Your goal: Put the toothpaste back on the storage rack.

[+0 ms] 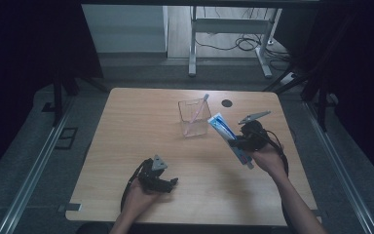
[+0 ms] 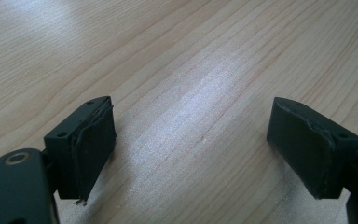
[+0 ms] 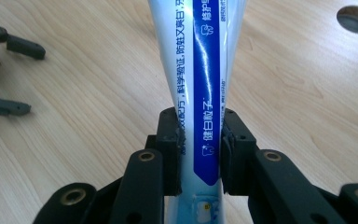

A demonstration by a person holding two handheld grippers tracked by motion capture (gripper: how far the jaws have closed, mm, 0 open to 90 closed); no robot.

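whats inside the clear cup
A pink toothbrush stands tilted inside the clear cup, its top poking above the rim. Nothing else shows inside.

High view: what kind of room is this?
Probably a lab or workshop: a lone wooden table ringed by dark curtains, floor rails, and loose cables under a metal stand.

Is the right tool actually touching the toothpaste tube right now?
Touching. The right gripper view shows the right tool with both black jaws pressed flat against the sides of the toothpaste tube, which narrows where they pinch it.
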